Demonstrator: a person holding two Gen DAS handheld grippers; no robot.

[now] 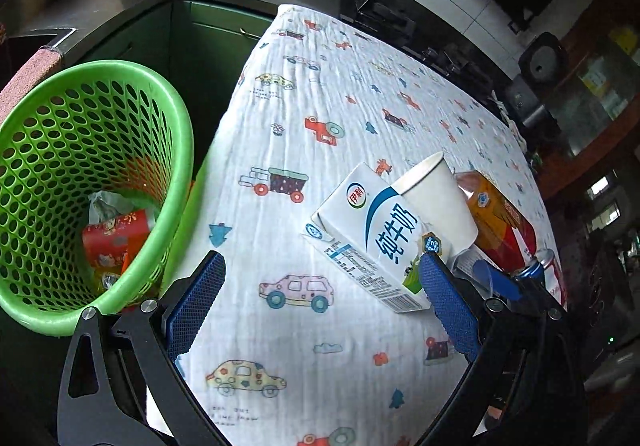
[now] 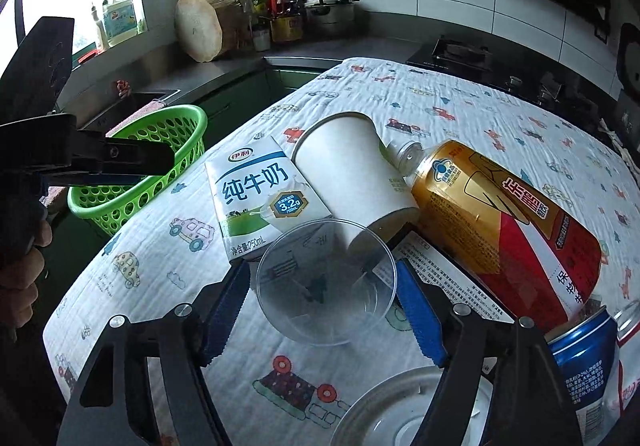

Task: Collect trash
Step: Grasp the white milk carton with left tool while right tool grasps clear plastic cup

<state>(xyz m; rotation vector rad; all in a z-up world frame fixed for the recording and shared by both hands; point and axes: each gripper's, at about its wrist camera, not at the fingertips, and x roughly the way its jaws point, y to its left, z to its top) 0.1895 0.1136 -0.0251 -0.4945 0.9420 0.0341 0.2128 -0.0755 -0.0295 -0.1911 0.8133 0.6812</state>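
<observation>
Clear cup (image 2: 326, 282): plastic, on its side on the cloth (image 2: 480, 114), between the right gripper's (image 2: 326, 310) blue pads; right pad at the rim, contact on the left not certain.
Right gripper: jaws part-way apart, not visibly clamped.
Left gripper (image 1: 320, 286): jaws wide apart, nothing between; right pad just beside the milk carton (image 1: 372, 234).
Basket (image 1: 176, 118): green, beside the table edge; holds a red wrapper (image 1: 114, 236) and crumpled plastic.
Paper cup (image 2: 352, 174): lying between carton and bottle (image 2: 500, 218).
Can (image 2: 584, 362): blue, by the right gripper.

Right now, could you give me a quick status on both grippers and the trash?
Left gripper open, empty, near milk carton. Right gripper around clear plastic cup; grip unconfirmed. Paper cup, bottle crowd behind.
</observation>
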